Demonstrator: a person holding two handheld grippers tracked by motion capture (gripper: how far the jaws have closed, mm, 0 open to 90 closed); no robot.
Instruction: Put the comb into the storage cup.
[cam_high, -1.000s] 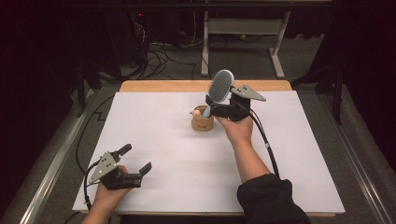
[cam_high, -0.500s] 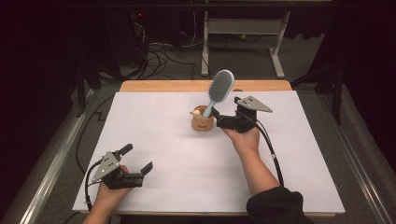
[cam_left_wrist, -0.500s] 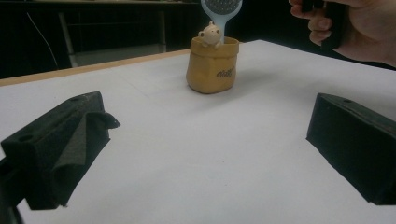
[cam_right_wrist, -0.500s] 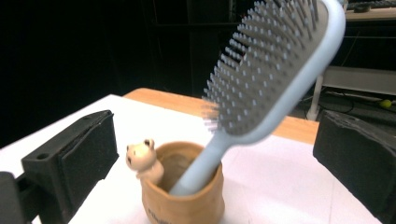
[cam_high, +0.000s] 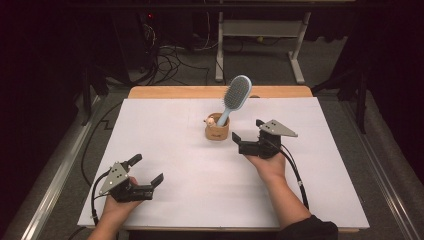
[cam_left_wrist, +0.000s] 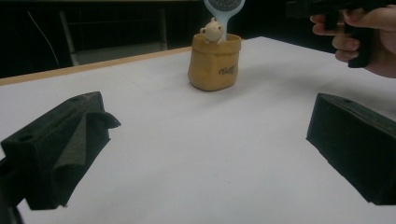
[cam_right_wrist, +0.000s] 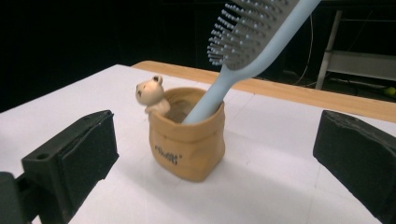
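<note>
A tan sack-shaped cup (cam_high: 217, 133) with a small bear figure (cam_right_wrist: 150, 94) on its rim stands on the white table cover, slightly behind the middle. A light blue hairbrush (cam_high: 236, 94) stands handle-down in the cup and leans to the right, bristle head up. My right gripper (cam_high: 247, 132) is open just right of the cup, with its jaws apart and not touching it. In the right gripper view the cup (cam_right_wrist: 189, 140) sits between and beyond the jaws. My left gripper (cam_high: 146, 170) rests open and empty at the front left, far from the cup (cam_left_wrist: 215, 63).
The white cover (cam_high: 175, 150) ends on a wooden table edge (cam_high: 180, 92) at the back. Beyond it are cables (cam_high: 165, 55) on the floor and a white desk frame (cam_high: 260, 30). A metal rail (cam_high: 55, 175) runs along the table's left side.
The right gripper let go of the hairbrush, which now stands in the cup, and drew back toward the person with its jaws open. The left gripper stayed put.
</note>
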